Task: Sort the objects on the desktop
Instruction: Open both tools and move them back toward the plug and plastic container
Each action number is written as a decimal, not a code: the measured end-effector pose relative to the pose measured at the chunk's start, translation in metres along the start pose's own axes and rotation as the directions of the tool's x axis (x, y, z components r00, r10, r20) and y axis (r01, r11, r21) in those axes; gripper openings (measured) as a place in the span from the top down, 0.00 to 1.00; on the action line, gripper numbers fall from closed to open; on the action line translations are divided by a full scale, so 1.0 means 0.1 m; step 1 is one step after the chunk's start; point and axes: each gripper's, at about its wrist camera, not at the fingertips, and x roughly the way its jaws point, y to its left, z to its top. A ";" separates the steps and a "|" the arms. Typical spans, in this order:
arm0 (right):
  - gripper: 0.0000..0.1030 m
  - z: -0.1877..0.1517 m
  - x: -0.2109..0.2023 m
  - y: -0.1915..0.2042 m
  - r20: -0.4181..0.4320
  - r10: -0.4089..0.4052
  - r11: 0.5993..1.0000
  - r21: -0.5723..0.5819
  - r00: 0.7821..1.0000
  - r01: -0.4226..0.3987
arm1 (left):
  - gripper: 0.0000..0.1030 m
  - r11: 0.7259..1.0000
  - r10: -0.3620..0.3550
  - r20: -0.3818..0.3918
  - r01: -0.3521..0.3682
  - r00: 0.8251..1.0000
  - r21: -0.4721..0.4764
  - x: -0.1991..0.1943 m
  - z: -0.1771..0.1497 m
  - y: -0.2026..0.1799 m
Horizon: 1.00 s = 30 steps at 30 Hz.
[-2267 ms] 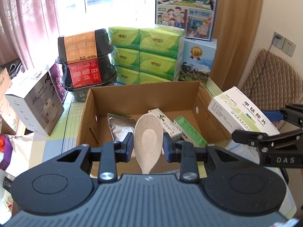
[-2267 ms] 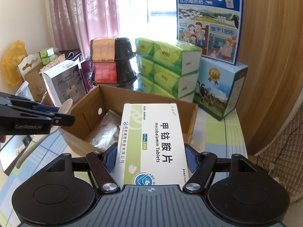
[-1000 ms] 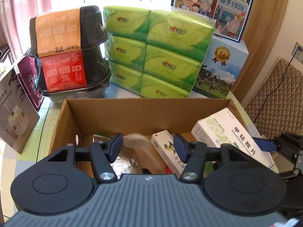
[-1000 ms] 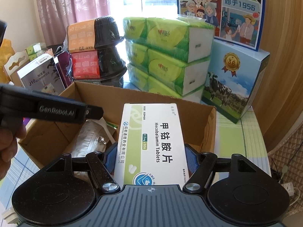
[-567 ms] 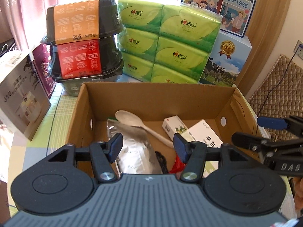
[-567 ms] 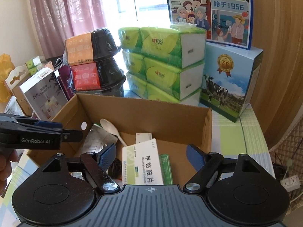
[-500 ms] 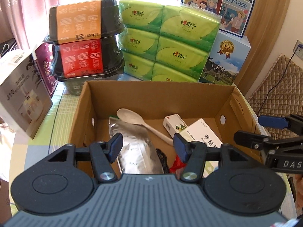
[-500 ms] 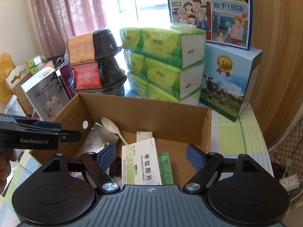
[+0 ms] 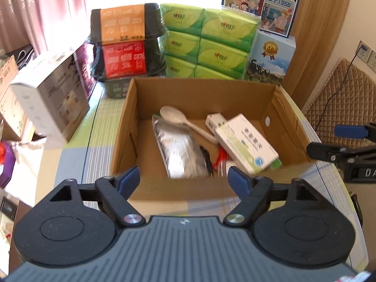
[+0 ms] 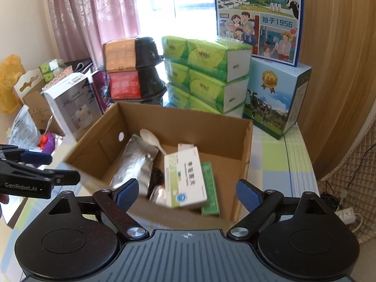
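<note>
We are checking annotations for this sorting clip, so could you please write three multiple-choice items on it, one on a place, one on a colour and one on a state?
1. Where does the pale beige plastic spoon lie?
A. inside the brown cardboard box
B. on the tablecloth
C. in the left gripper

2. What colour is the label on the upper black food bowl?
A. blue
B. orange
C. white

3. How does the right gripper stand?
A. shut on the spoon
B. shut on a carton
C. open, holding nothing

Answers: 1 A, its bowl rests by the silver foil pouch in the box; 2 B, an orange band wraps it; 3 C, its fingers are spread with nothing between.
</note>
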 end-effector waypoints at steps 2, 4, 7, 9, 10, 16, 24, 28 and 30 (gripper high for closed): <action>0.10 -0.06 -0.12 0.04 0.001 0.003 1.000 -0.010 1.000 -0.003 | 0.16 1.000 0.002 -0.006 -0.002 1.000 -0.018 -0.14 -0.11 0.02; 0.07 -0.12 -0.24 0.08 0.006 0.003 1.000 -0.025 1.000 -0.003 | 0.14 1.000 0.001 -0.002 -0.001 1.000 -0.028 -0.27 -0.21 0.03; 0.05 -0.21 -0.42 0.14 0.006 0.006 0.999 -0.036 1.000 -0.006 | 0.11 0.999 0.015 0.013 -0.014 1.000 -0.034 -0.48 -0.36 0.02; 0.05 -0.27 -0.53 0.17 0.008 0.012 0.999 -0.040 1.000 -0.011 | 0.09 0.999 0.034 0.022 -0.033 0.999 -0.019 -0.61 -0.48 -0.02; 0.04 -0.29 -0.58 0.20 0.009 0.013 0.999 -0.045 1.000 -0.013 | 0.09 0.999 0.040 0.023 -0.040 0.999 -0.007 -0.66 -0.54 -0.04; 0.02 -0.50 -0.83 0.33 0.009 0.024 0.998 -0.064 1.000 -0.024 | 0.09 0.999 0.036 0.034 -0.035 0.999 -0.011 -0.97 -0.87 -0.07; 0.02 -0.78 -0.95 0.47 -0.016 0.041 0.996 -0.079 0.999 -0.043 | 0.09 0.999 0.034 0.035 -0.035 0.999 0.016 -1.25 -1.20 -0.08; 0.02 -0.90 -0.99 0.51 -0.026 0.043 0.996 -0.080 0.999 -0.045 | 0.09 0.995 0.059 0.034 -0.061 0.998 0.076 -1.31 -1.32 -0.09; 0.02 -0.95 -1.00 0.53 -0.032 0.044 0.996 -0.083 0.999 -0.046 | 0.09 0.994 0.062 0.037 -0.065 0.997 0.086 -1.34 -1.39 -0.07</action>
